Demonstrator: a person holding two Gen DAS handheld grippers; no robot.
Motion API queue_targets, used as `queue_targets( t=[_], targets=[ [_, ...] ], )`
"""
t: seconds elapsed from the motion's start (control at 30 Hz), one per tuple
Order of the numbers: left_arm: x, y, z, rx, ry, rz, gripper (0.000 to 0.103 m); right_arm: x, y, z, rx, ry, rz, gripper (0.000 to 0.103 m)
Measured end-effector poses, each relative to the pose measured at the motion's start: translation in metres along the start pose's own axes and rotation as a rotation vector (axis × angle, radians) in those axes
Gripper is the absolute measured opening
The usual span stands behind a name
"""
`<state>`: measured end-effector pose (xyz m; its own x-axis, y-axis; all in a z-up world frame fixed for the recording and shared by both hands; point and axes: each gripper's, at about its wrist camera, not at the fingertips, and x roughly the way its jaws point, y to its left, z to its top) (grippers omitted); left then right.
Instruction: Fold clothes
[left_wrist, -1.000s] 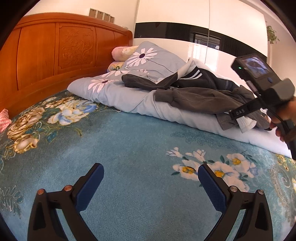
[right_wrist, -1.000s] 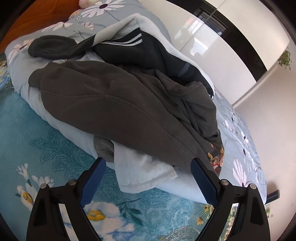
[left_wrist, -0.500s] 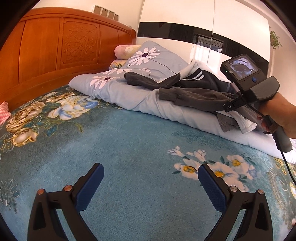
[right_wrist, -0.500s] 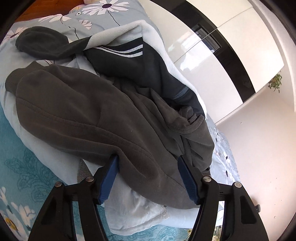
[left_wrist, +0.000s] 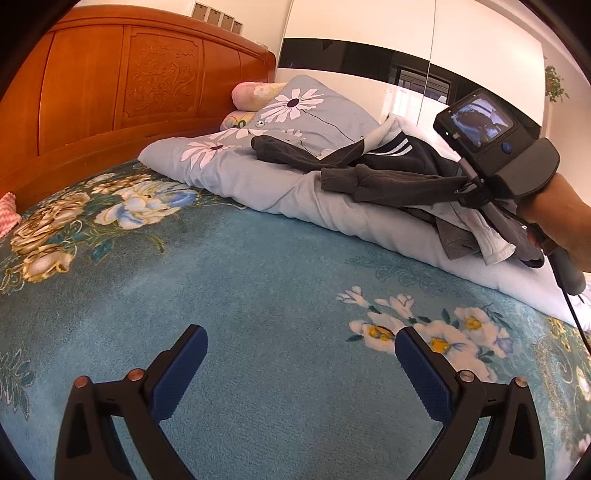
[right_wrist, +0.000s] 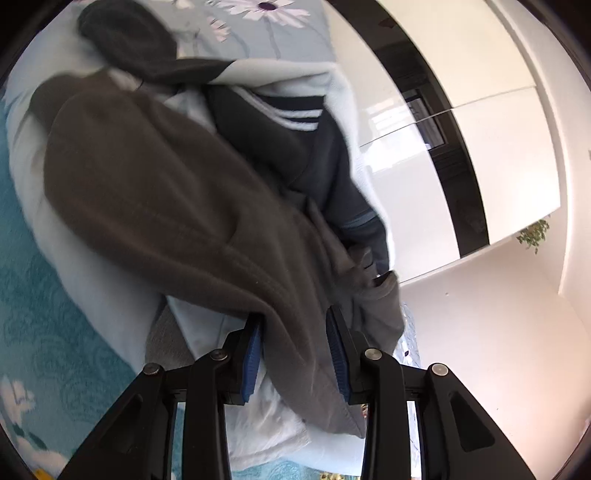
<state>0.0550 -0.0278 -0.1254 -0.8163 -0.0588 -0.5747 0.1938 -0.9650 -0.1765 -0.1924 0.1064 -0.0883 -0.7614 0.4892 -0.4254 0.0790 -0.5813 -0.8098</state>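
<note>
Barely begun: the right gripper (right_wrist: 295, 354) pinches the grey sweater's (right_wrist: 155, 192) hem atop the duvet (left_wrist: 258, 184). Left gripper (left_wrist: 301, 363) hangs wide open, empty, over the bed (left_wrist: 258, 280); all folding remains.

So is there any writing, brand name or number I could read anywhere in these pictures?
None can be read.
Small screen on the right gripper: shows only a blurred camera picture, no legible words.
Strap under the right gripper: any print on it is too small to read.
Dark jacket with white stripes: stripes only, no brand visible.
</note>
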Motion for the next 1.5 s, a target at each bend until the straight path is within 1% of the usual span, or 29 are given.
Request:
queue_targets(
  t=[0.07,0.13,0.2,0.23,0.3,0.33,0.47,0.5,0.53,0.57,0.6,0.67,0.73,0.8,0.87,0.97,1.03,1.1,1.13,1.17,1.27,1.33,1.5],
  targets=[
    [0.0,0.001,0.0,-0.007,0.001,0.0,0.103,-0.003,-0.013,0.002,0.088,-0.026,-0.02,0.036],
    [0.001,0.003,0.0,-0.019,0.002,0.001,0.103,0.003,-0.006,-0.009,0.043,-0.005,-0.03,0.039],
    [0.001,0.005,0.0,-0.032,0.008,0.001,0.103,0.01,0.003,-0.022,-0.015,0.023,-0.044,0.039],
    [0.002,0.006,-0.001,-0.035,0.01,0.0,0.103,0.014,0.004,-0.027,-0.02,0.03,-0.052,0.04],
    [0.003,0.005,-0.001,-0.034,0.016,0.002,0.103,0.02,0.002,-0.034,-0.023,0.043,-0.067,0.047],
    [0.004,0.005,-0.001,-0.03,0.02,0.002,0.103,0.022,-0.002,-0.03,-0.004,0.046,-0.065,0.049],
    [0.007,0.002,-0.003,-0.018,0.034,0.016,0.103,0.026,-0.032,-0.002,0.129,0.064,-0.029,0.048],
    [0.008,0.001,-0.003,-0.017,0.035,0.028,0.103,0.028,-0.042,0.003,0.188,0.08,0.014,0.043],
    [0.008,0.001,-0.003,-0.018,0.035,0.037,0.103,0.031,-0.05,0.007,0.242,0.104,0.069,0.021],
    [0.007,0.002,-0.003,-0.023,0.032,0.039,0.103,0.033,-0.059,0.01,0.295,0.124,0.116,0.014],
    [0.007,0.003,-0.004,-0.03,0.033,0.038,0.103,0.031,-0.067,0.011,0.347,0.124,0.141,0.014],
    [0.009,0.007,-0.003,-0.049,0.041,0.036,0.103,0.021,-0.09,0.01,0.454,0.097,0.189,0.01],
    [0.013,0.012,-0.004,-0.077,0.06,0.041,0.103,0.01,-0.119,0.012,0.533,0.062,0.222,0.009],
    [0.016,0.019,-0.005,-0.115,0.079,0.047,0.103,-0.008,-0.155,0.017,0.589,0.004,0.216,0.007],
    [0.016,0.027,-0.006,-0.165,0.093,0.048,0.103,-0.034,-0.195,0.016,0.678,-0.075,0.229,0.006],
    [0.0,0.043,-0.01,-0.273,0.113,0.038,0.103,-0.085,-0.247,0.019,0.777,-0.176,0.273,0.005],
    [-0.014,0.051,-0.014,-0.334,0.124,0.026,0.103,-0.114,-0.279,0.019,0.794,-0.245,0.312,0.005],
    [-0.036,0.051,-0.018,-0.342,0.128,0.007,0.103,-0.154,-0.299,0.015,0.732,-0.336,0.326,0.005],
    [-0.048,0.05,-0.019,-0.344,0.13,-0.003,0.103,-0.169,-0.305,0.012,0.706,-0.373,0.339,0.005],
    [-0.06,0.05,-0.021,-0.348,0.134,-0.015,0.103,-0.183,-0.309,0.008,0.695,-0.395,0.375,0.005],
    [-0.097,0.053,-0.021,-0.388,0.15,-0.055,0.103,-0.222,-0.317,-0.015,0.701,-0.438,0.495,0.005],
    [-0.122,0.058,-0.019,-0.41,0.141,-0.068,0.103,-0.244,-0.311,-0.031,0.664,-0.452,0.55,0.005],
    [-0.184,0.083,-0.007,-0.464,0.08,-0.015,0.103,-0.292,-0.268,-0.069,0.528,-0.47,0.661,0.005]
  ],
)
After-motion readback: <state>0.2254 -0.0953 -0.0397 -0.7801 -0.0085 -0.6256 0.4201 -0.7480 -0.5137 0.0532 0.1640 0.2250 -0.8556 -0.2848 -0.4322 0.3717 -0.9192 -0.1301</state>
